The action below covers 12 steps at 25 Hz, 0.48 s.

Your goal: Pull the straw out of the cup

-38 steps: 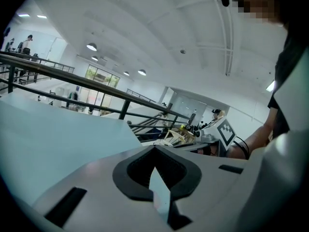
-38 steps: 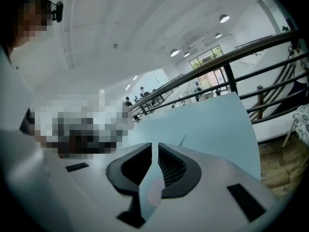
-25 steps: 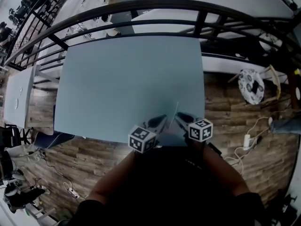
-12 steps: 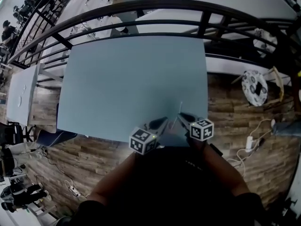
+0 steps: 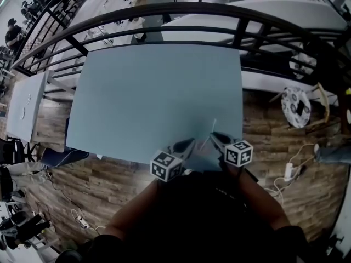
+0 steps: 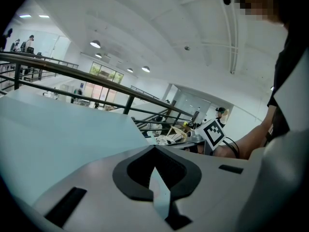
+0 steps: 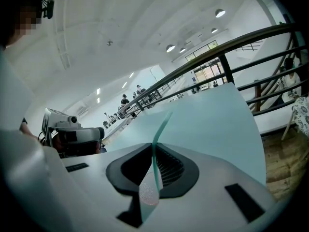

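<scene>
A thin pale straw (image 5: pixel 210 132) stands tilted over the near edge of the light blue table (image 5: pixel 153 92). My right gripper (image 5: pixel 215 138) is shut on its lower part. In the right gripper view the greenish straw (image 7: pixel 162 127) rises from between the closed jaws. My left gripper (image 5: pixel 188 144) sits just left of the straw's base with its jaws together. In the left gripper view only a pale sliver (image 6: pixel 160 192) shows between them, and I cannot tell what it is. No cup is clearly visible in any view.
A black curved railing (image 5: pixel 164 12) runs behind the table's far edge. Wooden floor with cables and a power strip (image 5: pixel 289 171) lies to the right, along with a patterned stool (image 5: pixel 296 107). The person's dark sleeves (image 5: pixel 208 212) fill the foreground.
The right gripper and the straw have drifted slightly right and toward me. The left gripper has barely moved. Both stay shut.
</scene>
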Each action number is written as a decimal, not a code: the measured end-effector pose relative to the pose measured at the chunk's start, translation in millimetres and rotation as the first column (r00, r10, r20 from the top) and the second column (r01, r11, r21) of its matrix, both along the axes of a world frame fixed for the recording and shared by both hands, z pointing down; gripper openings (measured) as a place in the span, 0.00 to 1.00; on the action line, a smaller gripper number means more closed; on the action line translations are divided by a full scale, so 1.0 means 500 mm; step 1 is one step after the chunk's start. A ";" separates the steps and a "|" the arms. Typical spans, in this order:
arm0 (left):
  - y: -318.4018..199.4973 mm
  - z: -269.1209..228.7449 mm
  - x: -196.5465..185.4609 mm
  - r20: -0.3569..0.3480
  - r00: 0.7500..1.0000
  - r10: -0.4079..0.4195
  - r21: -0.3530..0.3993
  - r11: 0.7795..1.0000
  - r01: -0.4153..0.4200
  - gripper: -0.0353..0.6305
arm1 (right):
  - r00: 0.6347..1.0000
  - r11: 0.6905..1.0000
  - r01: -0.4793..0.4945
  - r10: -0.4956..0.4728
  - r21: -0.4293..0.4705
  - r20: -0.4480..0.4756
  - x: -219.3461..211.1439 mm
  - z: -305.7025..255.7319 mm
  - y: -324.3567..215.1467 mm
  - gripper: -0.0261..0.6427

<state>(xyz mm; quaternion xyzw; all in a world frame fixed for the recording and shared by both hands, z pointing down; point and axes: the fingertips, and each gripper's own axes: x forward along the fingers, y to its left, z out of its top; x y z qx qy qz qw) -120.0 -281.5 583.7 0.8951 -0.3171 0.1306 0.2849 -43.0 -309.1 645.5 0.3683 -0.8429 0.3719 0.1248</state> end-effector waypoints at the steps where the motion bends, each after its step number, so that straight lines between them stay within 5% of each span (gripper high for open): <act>1: 0.006 0.000 0.000 -0.004 1.000 -0.003 -0.003 1.000 0.003 0.07 | 1.000 1.000 -0.003 0.003 0.005 -0.002 0.002 -0.006 0.001 0.10; 12: 0.068 0.029 -0.034 -0.033 0.998 -0.044 -0.036 0.998 0.043 0.07 | 0.999 0.996 -0.008 0.012 0.084 -0.046 0.010 -0.063 0.015 0.10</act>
